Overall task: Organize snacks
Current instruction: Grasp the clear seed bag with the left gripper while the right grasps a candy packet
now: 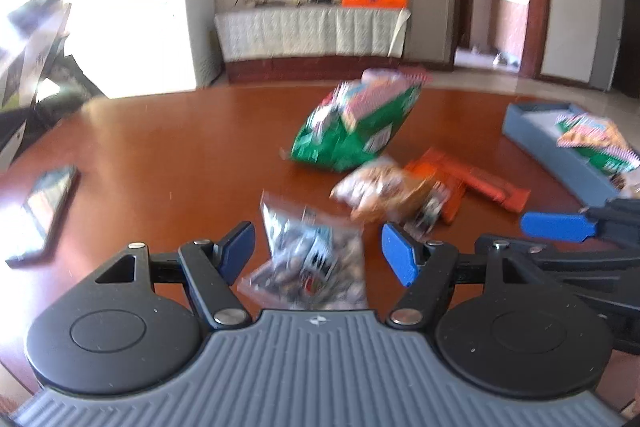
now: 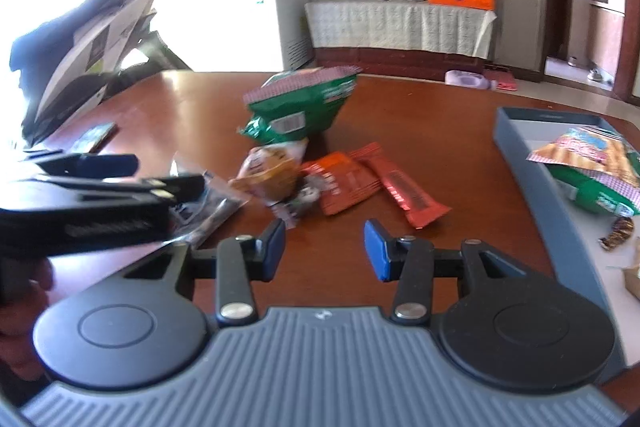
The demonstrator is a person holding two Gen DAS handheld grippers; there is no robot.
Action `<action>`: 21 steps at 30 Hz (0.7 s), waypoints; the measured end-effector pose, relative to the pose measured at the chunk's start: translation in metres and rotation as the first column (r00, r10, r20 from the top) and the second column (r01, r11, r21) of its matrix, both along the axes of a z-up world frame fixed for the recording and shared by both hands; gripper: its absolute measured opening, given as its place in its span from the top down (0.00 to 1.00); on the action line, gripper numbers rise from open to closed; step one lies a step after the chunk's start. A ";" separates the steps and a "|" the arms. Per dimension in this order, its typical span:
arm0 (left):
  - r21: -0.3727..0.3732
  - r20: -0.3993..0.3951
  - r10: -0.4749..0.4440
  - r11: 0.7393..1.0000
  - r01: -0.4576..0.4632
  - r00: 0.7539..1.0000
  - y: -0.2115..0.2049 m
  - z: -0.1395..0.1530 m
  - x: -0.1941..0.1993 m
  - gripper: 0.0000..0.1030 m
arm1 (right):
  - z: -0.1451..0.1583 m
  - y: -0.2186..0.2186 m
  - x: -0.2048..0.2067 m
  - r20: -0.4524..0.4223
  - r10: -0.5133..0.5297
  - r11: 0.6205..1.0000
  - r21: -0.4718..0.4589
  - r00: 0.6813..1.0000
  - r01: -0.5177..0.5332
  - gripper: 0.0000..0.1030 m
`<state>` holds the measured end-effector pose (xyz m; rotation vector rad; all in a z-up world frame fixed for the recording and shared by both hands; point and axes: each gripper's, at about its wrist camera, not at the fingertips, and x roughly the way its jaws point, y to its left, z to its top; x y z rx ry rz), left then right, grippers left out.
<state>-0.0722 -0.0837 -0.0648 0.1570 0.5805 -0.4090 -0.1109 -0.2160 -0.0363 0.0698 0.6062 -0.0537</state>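
Left gripper [image 1: 318,251] spread wide around the clear crinkly packet of dark snacks [image 1: 310,259] near the front edge of the brown wooden tabletop [image 1: 160,147], nothing gripped yet. Right gripper [image 2: 324,247] half open, empty. Next, probably: close, lift, carry to the grey-blue tray [image 2: 516,143] at the right edge.

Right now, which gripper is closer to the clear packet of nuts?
Left. The left gripper is open with the clear nut packet between its fingers; the right gripper sits off to the packet's right, over bare table.
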 end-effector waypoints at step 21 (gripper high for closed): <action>-0.014 -0.086 0.106 0.994 -0.108 0.991 -0.001 -0.024 0.042 0.27 | -0.024 -0.011 0.044 -0.024 -0.076 0.956 0.281 0.997 0.080 0.55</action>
